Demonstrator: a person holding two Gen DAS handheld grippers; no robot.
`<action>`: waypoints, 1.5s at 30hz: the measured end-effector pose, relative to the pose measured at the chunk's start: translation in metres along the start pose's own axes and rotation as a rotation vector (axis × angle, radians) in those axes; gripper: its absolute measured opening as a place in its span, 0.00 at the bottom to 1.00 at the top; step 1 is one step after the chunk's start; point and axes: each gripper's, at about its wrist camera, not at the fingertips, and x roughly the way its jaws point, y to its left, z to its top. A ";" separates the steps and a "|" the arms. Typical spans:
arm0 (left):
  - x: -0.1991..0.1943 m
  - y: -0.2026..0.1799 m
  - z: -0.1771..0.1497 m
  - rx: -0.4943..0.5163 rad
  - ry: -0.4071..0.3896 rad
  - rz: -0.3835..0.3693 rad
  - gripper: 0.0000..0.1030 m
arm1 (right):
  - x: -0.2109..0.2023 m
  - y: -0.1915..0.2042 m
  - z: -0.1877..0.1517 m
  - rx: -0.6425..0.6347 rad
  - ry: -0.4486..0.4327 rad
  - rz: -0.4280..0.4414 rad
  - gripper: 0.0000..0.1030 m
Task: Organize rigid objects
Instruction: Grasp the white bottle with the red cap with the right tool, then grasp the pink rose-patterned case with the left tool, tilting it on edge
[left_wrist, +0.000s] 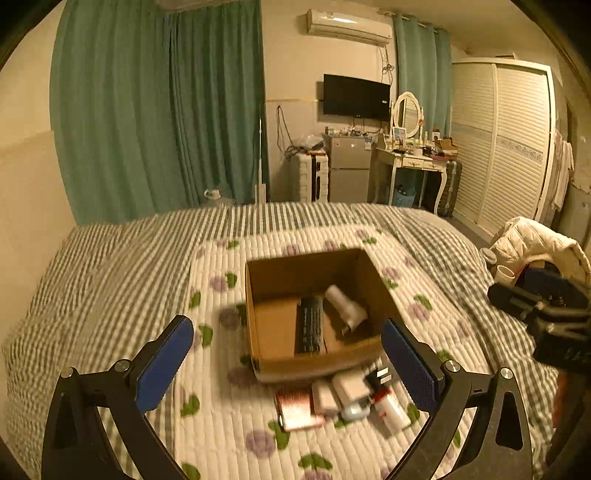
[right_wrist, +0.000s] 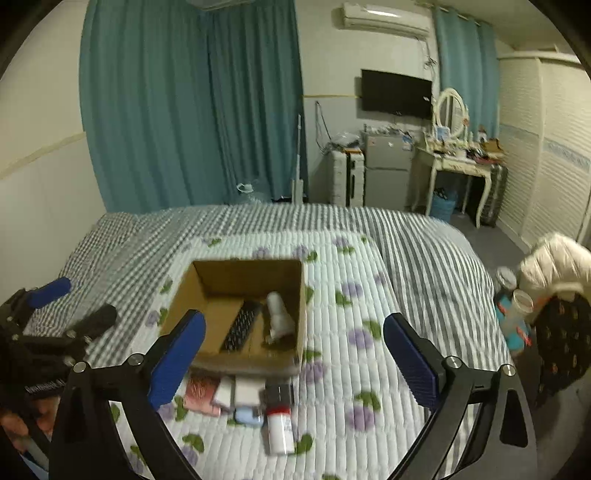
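An open cardboard box (left_wrist: 280, 266) (right_wrist: 207, 291) stands on the floral quilt. Inside lie a black remote (left_wrist: 310, 325) (right_wrist: 241, 325) and a white bottle-like item (left_wrist: 345, 306) (right_wrist: 279, 314). In front of the box lies a cluster: a pink shiny case (left_wrist: 297, 408) (right_wrist: 201, 393), white adapters (left_wrist: 351, 387) (right_wrist: 245, 391), a light blue item (right_wrist: 249, 415) and a white bottle with a red band (left_wrist: 389, 408) (right_wrist: 280, 428). My left gripper (left_wrist: 286, 354) is open and empty above the cluster. My right gripper (right_wrist: 293, 350) is open and empty, above the box's right front corner.
The bed (left_wrist: 110, 266) with a striped cover runs to a wall on the left. A white jacket (left_wrist: 532, 240) (right_wrist: 554, 262), cups and a bottle (right_wrist: 511, 314) sit off the bed's right edge. A fridge, dressing table and wardrobe stand at the far end.
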 end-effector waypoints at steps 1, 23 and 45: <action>0.002 0.001 -0.007 -0.006 0.012 -0.006 1.00 | 0.005 0.000 -0.010 0.002 0.017 -0.009 0.96; 0.133 0.007 -0.149 0.020 0.337 0.018 1.00 | 0.185 0.010 -0.161 0.021 0.488 0.047 0.51; 0.193 -0.047 -0.161 0.215 0.378 0.066 0.97 | 0.183 -0.017 -0.161 0.103 0.394 -0.133 0.35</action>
